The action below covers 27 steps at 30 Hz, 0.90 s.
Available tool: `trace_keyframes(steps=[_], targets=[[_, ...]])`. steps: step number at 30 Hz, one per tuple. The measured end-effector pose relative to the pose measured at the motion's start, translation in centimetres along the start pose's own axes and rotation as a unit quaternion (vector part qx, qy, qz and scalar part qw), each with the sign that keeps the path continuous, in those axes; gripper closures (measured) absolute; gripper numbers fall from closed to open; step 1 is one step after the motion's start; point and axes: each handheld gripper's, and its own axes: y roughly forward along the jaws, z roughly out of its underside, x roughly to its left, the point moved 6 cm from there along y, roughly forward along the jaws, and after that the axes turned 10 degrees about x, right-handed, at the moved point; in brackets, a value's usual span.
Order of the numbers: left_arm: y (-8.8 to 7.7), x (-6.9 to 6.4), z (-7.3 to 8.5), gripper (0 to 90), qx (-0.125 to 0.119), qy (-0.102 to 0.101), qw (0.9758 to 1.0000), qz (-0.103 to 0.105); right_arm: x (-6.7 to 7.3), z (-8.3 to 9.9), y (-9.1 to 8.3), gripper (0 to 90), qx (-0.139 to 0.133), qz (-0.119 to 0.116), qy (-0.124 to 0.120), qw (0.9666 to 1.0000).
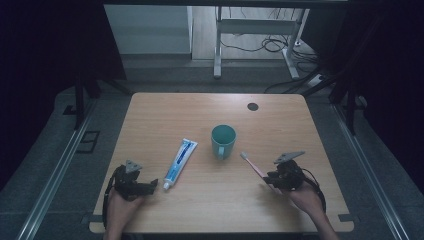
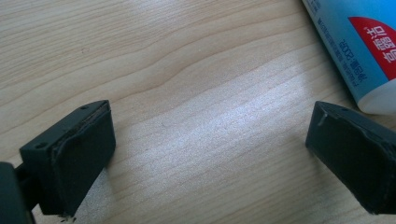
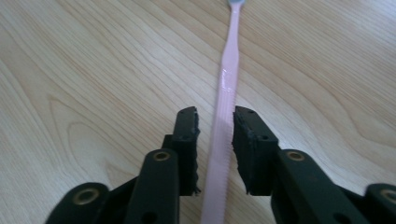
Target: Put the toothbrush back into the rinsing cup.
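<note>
A pink toothbrush [image 1: 252,165] lies flat on the wooden table [image 1: 150,115], right of a teal mug [image 1: 223,140]. My right gripper [image 1: 270,179] sits low at its handle end. In the right gripper view the jaws of that gripper [image 3: 215,119] stand open on either side of the toothbrush handle [image 3: 229,84], with a thin gap at the left pad. A blue-and-white toothpaste tube [image 1: 180,161] lies left of the mug, cap toward me. My left gripper [image 1: 150,186] rests beside the cap, and its jaws [image 2: 210,154] are wide open over bare wood, the tube [image 2: 359,46] just beyond the right one.
A dark round cable hole [image 1: 253,106] sits near the table's far right. The mug stands upright with its handle toward me. Bare wood spans the table's far half and the front middle. Beyond the table are a floor, desk legs and cables.
</note>
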Motion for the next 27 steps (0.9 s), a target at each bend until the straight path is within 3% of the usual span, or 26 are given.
trace_keyframes(steps=[9, 10, 14, 15, 20, 21, 23, 24, 27], targets=[[0.0, 0.0, 0.0, 1.7, 0.000, 0.000, 1.0000, 0.000, -0.4, -0.4, 0.2, 62.2, 0.047, 0.007, 0.001, 0.9989], [0.0, 0.0, 0.0, 1.7, 0.001, 0.000, 1.0000, 0.000, -0.5, -0.7, 0.4, 61.6, 0.065, 0.009, 0.000, 0.9979], [0.0, 0.0, 0.0, 1.7, 0.001, 0.001, 1.0000, 0.000, -0.6, -1.1, 0.6, 61.4, 0.086, 0.012, 0.000, 0.9962], [0.0, 0.0, 0.0, 1.7, 0.001, 0.000, 1.0000, 0.000, -0.7, -1.5, 0.7, 61.4, 0.104, 0.014, -0.003, 0.9945], [0.0, 0.0, 0.0, 1.7, 0.000, 0.000, 1.0000, 0.000, -0.7, -2.1, 0.9, 61.6, 0.133, 0.019, -0.007, 0.9909], [0.0, 0.0, 0.0, 1.7, 0.000, 0.000, 1.0000, 0.000, -0.6, -2.6, 1.1, 61.8, 0.151, 0.023, -0.012, 0.9882], [0.0, 0.0, 0.0, 1.7, 0.000, 0.001, 1.0000, 0.000, -0.6, -2.7, 1.1, 61.9, 0.157, 0.025, -0.014, 0.9872], [0.0, 0.0, 0.0, 1.6, 0.000, 0.001, 1.0000, 0.000, -0.5, -3.2, 1.3, 62.0, 0.173, 0.026, -0.018, 0.9843], [0.0, 0.0, 0.0, 1.7, 0.000, 0.000, 1.0000, 0.000, -0.5, -3.6, 1.4, 62.0, 0.187, 0.027, -0.021, 0.9818]])
